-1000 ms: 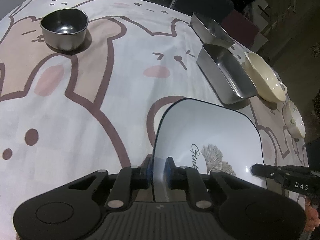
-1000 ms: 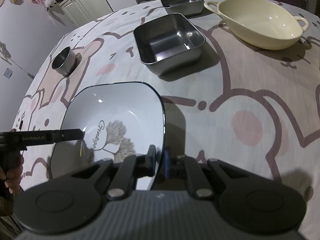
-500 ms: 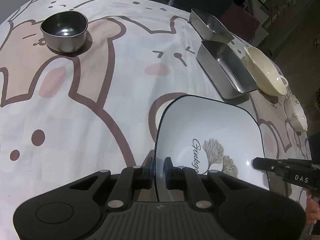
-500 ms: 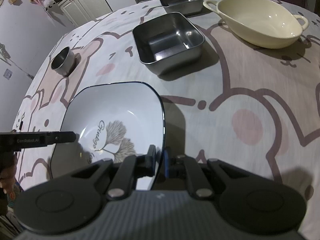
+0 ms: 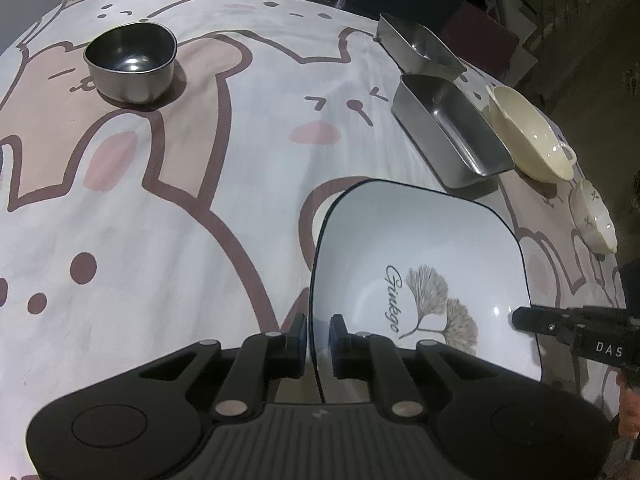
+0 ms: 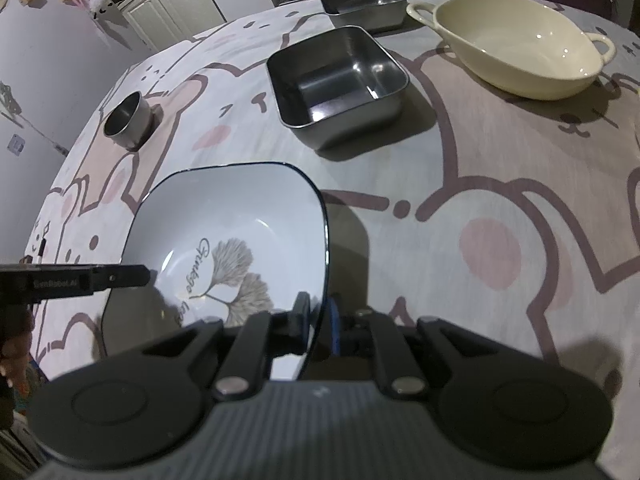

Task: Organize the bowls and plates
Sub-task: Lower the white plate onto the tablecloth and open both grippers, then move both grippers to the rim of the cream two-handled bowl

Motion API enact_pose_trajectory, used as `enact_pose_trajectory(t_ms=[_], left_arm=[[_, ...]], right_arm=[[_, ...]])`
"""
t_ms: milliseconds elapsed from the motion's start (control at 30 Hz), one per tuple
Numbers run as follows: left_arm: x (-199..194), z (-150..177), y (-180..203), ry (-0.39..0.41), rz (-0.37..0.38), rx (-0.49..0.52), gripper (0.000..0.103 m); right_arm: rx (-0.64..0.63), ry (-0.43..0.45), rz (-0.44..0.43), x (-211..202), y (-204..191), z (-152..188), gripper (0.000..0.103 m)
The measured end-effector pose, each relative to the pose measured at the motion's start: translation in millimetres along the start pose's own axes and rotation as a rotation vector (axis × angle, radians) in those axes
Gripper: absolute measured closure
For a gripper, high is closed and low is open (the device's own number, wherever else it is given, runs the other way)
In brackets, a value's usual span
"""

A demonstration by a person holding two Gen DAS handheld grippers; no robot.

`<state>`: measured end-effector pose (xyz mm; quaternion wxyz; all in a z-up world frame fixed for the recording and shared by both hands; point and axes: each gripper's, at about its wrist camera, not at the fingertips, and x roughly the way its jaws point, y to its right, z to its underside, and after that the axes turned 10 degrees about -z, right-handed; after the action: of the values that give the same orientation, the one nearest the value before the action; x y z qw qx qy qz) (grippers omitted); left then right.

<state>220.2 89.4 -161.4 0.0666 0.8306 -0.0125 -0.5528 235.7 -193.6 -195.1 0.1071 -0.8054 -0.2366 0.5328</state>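
Observation:
A white square plate (image 5: 420,248) with a dark rim and a ginkgo-leaf print lies low on the bunny-print tablecloth, between both grippers. My left gripper (image 5: 318,332) straddles the plate's left rim; its jaws are opening and a thin gap shows on each side of the rim. On the opposite rim of the plate (image 6: 240,216), my right gripper (image 6: 320,312) is likewise opening, its pads just clear of the edge. Each view also shows a finger (image 5: 560,322) of the other gripper (image 6: 116,276) at the far rim.
A round steel bowl (image 5: 130,64) stands at the far left. Two square steel containers (image 5: 452,128) (image 5: 420,46), a cream oval dish with handles (image 5: 528,140) and a small patterned bowl (image 5: 594,216) line the right side near the table's edge.
Both pairs of jaws, earlier pinched on the plate's rim, have widened slightly. The plate has settled a little lower and flatter on the cloth.

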Motion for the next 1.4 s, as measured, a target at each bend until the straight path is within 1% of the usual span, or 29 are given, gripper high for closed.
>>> enact_pose_trajectory(t_ms=[33,67,100,167,200,267,300,333,400,467,667,833,1033,1133,1267,1400], left_arm=[[-1,1,0,0.0,0.0,0.002,0.074],[-2,3,-1,0.003,-0.006,0.004,0.062],[-4,4,-1,0.008,-0.012,0.008,0.059],[-7,7,-3,0.011,-0.022,0.012,0.047],[-9,9,-3,0.014,-0.024,0.014,0.043],[-15,12,-3,0.03,-0.033,0.023,0.022],[-18,14,-2,0.04,-0.036,0.03,0.016],[-22,16,-2,0.052,-0.038,0.038,0.005],[-30,19,0,0.072,-0.041,0.047,0.003],[-38,21,4,0.086,-0.042,0.06,0.002],[-69,21,23,0.165,-0.019,0.092,0.0],[-93,6,46,0.261,0.015,0.099,0.0],[-103,-28,90,0.344,0.034,0.123,0.0],[-102,-44,113,0.38,0.047,0.127,0.0],[-93,-65,145,0.42,0.055,0.162,0.0],[-78,-79,170,0.469,0.052,0.19,0.0]], right_arm=[[-0.01,0.001,0.012,-1,-1,1,0.082],[-0.018,0.004,0.022,-2,-3,2,0.076],[-0.025,0.009,0.023,-4,-3,3,0.072],[-0.032,0.02,0.012,-10,-3,6,0.055],[-0.037,0.027,0.008,-13,-4,7,0.047],[-0.055,0.039,0.005,-19,-7,10,0.038],[-0.066,0.044,0.006,-22,-9,12,0.033],[-0.08,0.046,0.004,-25,-12,14,0.03],[-0.105,0.05,0.004,-30,-17,19,0.011],[-0.136,0.059,0.005,-38,-21,26,0.0],[-0.199,0.113,0.048,-67,-28,42,0.0],[-0.205,0.219,0.057,-108,-25,43,0.0],[-0.195,0.386,0.109,-152,-4,27,0.0],[-0.198,0.447,0.15,-168,12,14,0.0],[-0.189,0.511,0.194,-181,38,-4,0.0],[-0.181,0.556,0.21,-188,66,-27,0.0]])
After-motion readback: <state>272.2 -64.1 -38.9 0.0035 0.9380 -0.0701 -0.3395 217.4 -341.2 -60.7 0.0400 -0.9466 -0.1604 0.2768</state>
